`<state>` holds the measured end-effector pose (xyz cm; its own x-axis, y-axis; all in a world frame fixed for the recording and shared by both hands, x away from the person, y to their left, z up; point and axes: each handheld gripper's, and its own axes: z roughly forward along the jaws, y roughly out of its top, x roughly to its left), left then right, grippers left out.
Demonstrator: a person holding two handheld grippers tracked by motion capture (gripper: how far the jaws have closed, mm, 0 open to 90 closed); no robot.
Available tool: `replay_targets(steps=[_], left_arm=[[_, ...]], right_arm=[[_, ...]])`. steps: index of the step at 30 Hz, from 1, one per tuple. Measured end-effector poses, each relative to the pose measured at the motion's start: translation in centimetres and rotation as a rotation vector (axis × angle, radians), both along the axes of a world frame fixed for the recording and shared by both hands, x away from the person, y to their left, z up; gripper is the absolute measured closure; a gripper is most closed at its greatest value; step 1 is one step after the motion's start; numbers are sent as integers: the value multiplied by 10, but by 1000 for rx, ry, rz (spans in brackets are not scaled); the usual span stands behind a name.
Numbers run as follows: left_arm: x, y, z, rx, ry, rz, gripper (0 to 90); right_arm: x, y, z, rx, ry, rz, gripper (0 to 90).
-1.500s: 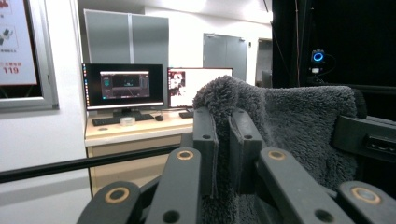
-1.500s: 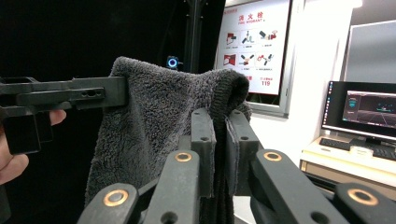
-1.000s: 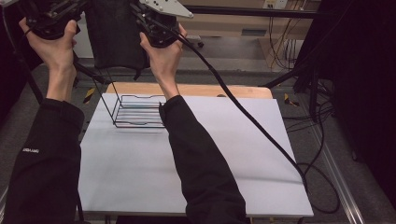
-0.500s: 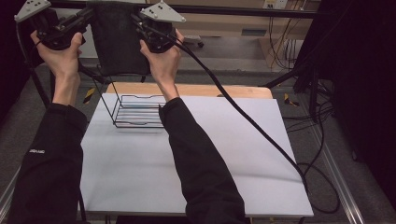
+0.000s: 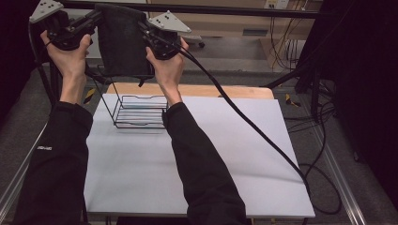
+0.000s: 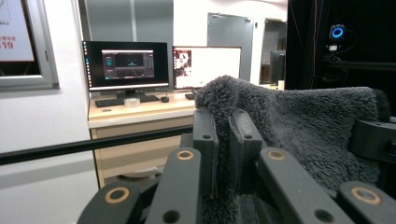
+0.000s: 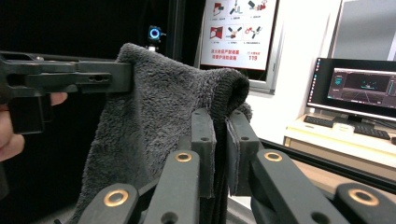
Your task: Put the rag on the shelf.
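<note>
At upper left of the high view, left hand-held gripper [image 5: 96,18] and right hand-held gripper [image 5: 143,29] each clamping a top corner of a dark grey towel [image 5: 123,44], towel hanging above the wire rack [image 5: 139,111] standing on the white bench [image 5: 234,154], black cable [image 5: 253,131] trailing across.

Even overhead light, dark edges, soft focus throughout.

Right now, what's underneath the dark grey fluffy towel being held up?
Below the dark grey fluffy towel, stretched between the left claw and right claw, stands a black wire rack on the white table. The towel hides the floor behind it.
</note>
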<state>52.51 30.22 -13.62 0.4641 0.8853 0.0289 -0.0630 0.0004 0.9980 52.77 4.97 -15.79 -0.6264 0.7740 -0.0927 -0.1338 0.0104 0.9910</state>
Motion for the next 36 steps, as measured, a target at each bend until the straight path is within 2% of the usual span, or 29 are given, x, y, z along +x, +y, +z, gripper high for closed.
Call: replay_targets(steps=[4, 9, 12, 18, 23, 26, 36], left_arm=[[2, -2, -3, 7, -11, -8, 826], [0, 3, -18, 3, 11, -15, 826], [-3, 4, -24, 22, 15, -16, 826], [-8, 6, -37, 16, 20, -31, 826], [-16, 10, -49, 8, 17, -48, 826], [-23, 12, -55, 21, 9, -55, 826], [-45, 20, -67, 1, -14, -74, 826]], right_arm=[[-1, -2, -1, 8, -3, 4, 839], [-1, -1, -11, -6, 16, 7, 839], [-1, 0, -18, -19, 23, 7, 839], [-2, 0, -27, -36, 39, 8, 838], [-3, -2, -38, -40, 53, 17, 838], [-4, -3, -43, -49, 53, 29, 838], [-17, -3, -48, -64, 38, 64, 837]])
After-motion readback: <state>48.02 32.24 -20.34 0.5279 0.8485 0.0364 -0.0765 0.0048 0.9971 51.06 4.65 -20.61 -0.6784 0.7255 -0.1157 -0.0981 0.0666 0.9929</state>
